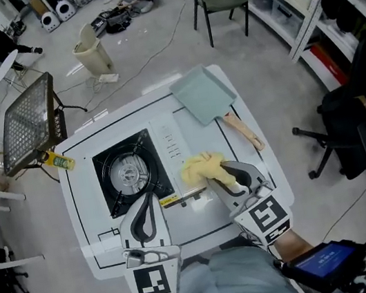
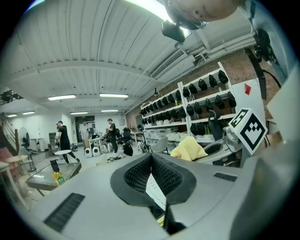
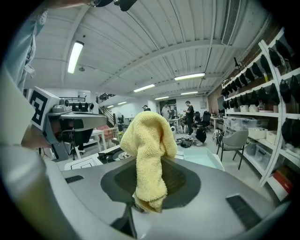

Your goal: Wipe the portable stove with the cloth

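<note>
The portable stove, a black burner with a white control panel, sits on the white table. My right gripper is shut on the yellow cloth, which hangs bunched over the stove's front right corner. In the right gripper view the cloth drapes between and over the gripper, hiding the fingertips. My left gripper is shut and empty, its tips at the stove's front edge. The left gripper view shows that gripper with its pads meeting, and the cloth off to the right.
A grey-green dustpan with a wooden handle lies at the table's far right. A yellow oil bottle and a mesh rack stand off the table's left. Chairs and shelving lie to the right.
</note>
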Available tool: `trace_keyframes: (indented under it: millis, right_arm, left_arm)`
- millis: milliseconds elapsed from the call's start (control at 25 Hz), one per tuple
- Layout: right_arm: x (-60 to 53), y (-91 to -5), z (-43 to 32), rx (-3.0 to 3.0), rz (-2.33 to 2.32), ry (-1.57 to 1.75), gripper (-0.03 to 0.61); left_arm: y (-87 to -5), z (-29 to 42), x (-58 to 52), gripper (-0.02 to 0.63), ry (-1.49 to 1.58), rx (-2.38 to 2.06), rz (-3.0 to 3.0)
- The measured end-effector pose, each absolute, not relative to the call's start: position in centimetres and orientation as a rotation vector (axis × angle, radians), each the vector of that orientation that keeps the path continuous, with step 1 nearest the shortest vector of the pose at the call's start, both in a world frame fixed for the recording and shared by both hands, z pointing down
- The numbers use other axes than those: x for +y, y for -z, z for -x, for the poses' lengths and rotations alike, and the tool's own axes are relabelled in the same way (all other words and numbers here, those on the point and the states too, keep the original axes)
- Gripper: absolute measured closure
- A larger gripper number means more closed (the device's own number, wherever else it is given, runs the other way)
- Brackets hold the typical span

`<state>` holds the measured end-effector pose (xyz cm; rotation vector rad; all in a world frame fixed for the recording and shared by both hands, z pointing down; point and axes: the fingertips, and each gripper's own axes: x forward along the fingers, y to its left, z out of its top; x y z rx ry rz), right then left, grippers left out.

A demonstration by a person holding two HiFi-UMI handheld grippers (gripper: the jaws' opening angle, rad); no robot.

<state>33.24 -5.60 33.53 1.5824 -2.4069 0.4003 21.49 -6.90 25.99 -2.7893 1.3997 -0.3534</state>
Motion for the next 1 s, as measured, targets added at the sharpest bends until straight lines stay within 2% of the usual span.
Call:
trace_keyframes:
  millis: [360, 760, 1000]
  right_arm:
    - [-6.1, -34.4, -31.8, -2.492, -1.398, -0.380, 0.453]
    - [-5.8, -41.9, -29.2, -2.376, -1.284, -0.603, 0.454]
    - [-8.5, -42.9, -28.9, -2.345, -1.311, -0.627, 0.454]
  left_arm:
    - [-25.2, -20.2, -6.9, 0.595, 0.343, 1.565, 2.685]
    - [-31.9, -16.7, -10.1, 0.595, 0.496, 1.661, 2.758]
    - [-34.7, -15.1, -12.5, 0.595, 0.567, 1.635, 2.795]
